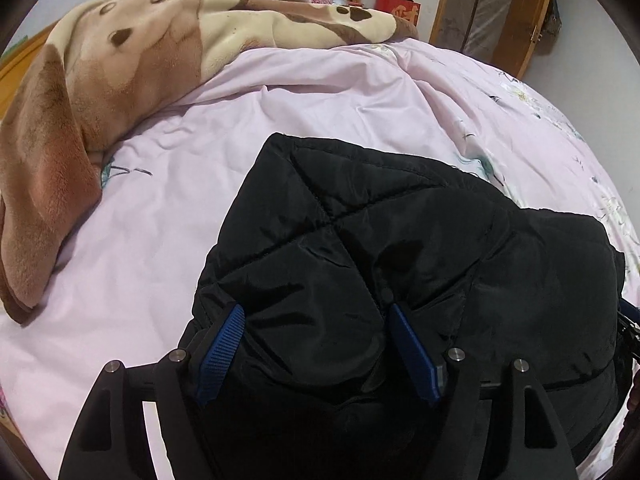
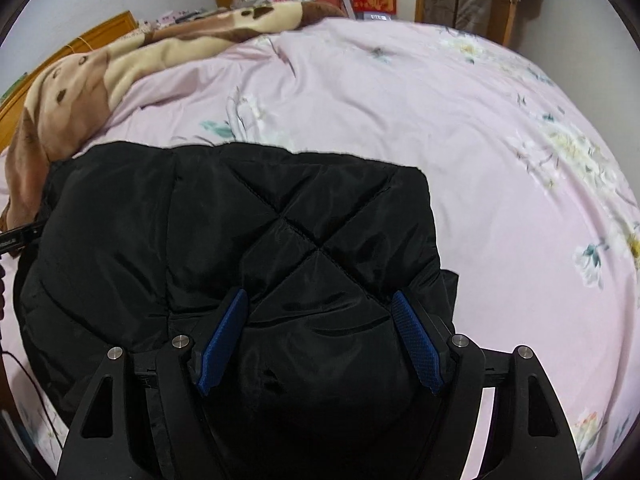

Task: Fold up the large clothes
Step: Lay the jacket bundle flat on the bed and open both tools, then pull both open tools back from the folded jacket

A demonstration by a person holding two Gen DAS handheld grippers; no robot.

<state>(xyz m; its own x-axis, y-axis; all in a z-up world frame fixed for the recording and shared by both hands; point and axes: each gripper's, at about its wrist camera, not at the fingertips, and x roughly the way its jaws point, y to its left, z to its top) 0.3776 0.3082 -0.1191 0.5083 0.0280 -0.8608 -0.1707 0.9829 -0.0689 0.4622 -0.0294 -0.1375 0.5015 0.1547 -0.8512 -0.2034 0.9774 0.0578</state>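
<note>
Two grippers, left gripper and right gripper, jaws spread wide over black quilted jacket, padding bulged between, grip unclear, pink bed sheet beneath.

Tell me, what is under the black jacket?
The jacket lies on the pink sheet, which shows on all far sides of it. Whether anything else lies beneath cannot be seen; the jacket covers that part.

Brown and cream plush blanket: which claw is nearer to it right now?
Left. The left claw sits at the black quilted jacket's edge beside the brown and cream plush blanket; the right claw is at the jacket's opposite side.
</note>
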